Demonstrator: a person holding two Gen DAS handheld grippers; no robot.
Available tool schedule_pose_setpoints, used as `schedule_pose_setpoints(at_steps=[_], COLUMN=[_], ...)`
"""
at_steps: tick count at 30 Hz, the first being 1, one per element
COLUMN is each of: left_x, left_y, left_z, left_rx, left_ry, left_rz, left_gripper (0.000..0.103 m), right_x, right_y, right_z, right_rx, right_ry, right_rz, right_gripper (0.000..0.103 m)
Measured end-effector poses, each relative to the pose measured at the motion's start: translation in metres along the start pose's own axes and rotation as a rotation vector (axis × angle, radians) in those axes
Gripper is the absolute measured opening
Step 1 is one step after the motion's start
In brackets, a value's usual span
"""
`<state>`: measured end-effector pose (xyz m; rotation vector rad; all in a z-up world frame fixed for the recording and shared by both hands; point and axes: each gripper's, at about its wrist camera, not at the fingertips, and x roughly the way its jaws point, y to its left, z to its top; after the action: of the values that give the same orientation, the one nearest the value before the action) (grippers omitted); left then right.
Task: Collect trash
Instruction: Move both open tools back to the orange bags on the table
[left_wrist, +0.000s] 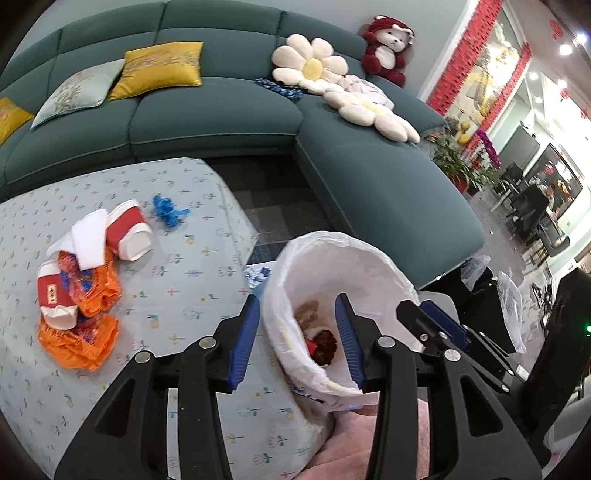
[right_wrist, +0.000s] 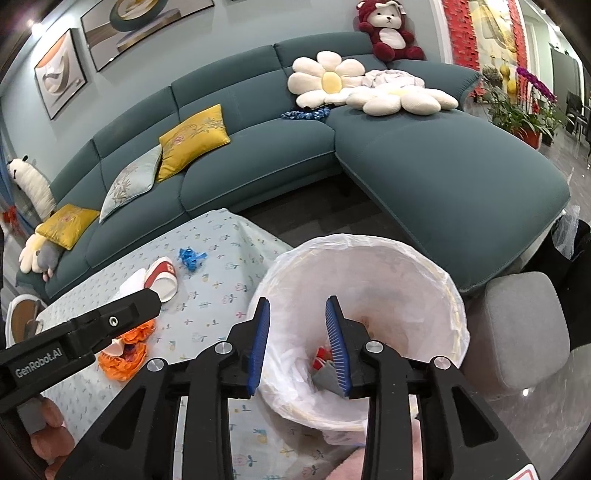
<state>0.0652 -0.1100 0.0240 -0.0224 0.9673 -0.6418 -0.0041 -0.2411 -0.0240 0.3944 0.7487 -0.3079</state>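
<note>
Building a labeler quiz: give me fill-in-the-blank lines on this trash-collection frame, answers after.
1. The trash bin is lined with a ____ plastic bag.
2. The red-and-white paper cups lie on the ____.
3. The sofa is dark ____.
4. The crumpled scrap beside the cups is ____.

Answers: white; table; teal; blue

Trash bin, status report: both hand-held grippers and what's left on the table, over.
Left hand-held gripper open, astride bin rim. Right hand-held gripper open over bin, empty. Scraps already inside. Blue wad, orange scraps, red-white cartons remain on table. Nothing blocking.
</note>
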Motion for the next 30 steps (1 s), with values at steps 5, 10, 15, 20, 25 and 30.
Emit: schedule_pose_setpoints(at_steps=[5,10,15,20,25,30], left_x=[-0.007,-0.013,-0.023,-0.029,-0.034,-0.038], left_y=[0.028,0.057,0.088,0.119,0.152,0.185], left_z=[-0.002,-0.006,-0.012,-0.020,-0.029,-0.037], left_rx=[-0.056,-0.105,-0.155,-0.201,-0.237,-0.269], left_ry=[-0.023,-0.026,-0.044,-0.040,-0.033,-0.022], left_rz=[0.051,0.097,0.153,0.194,0.252,0.298], left_gripper=[0.049,0.050,0.059,0.059,0.061,0.062], right_x=[0.000,0.001,0.004,0.009,0.018,0.031], right_y=[0.017,0.038,0.059,0.083,0.111,0.146], right_z=[0.000,-0.003,-0.008,-0.012,-0.019,-0.029], right_rx=[-0.032,-0.064,-0.095,-0.134,-0.182,-0.236], right_ry=[0.003,0.007,0.023,0.043,0.066,0.095], right_rz=[0.012,0.028,0.053,0.076,0.102,0.133], right_gripper=[0.033,0.037,0.037,0.038,0.037,0.038])
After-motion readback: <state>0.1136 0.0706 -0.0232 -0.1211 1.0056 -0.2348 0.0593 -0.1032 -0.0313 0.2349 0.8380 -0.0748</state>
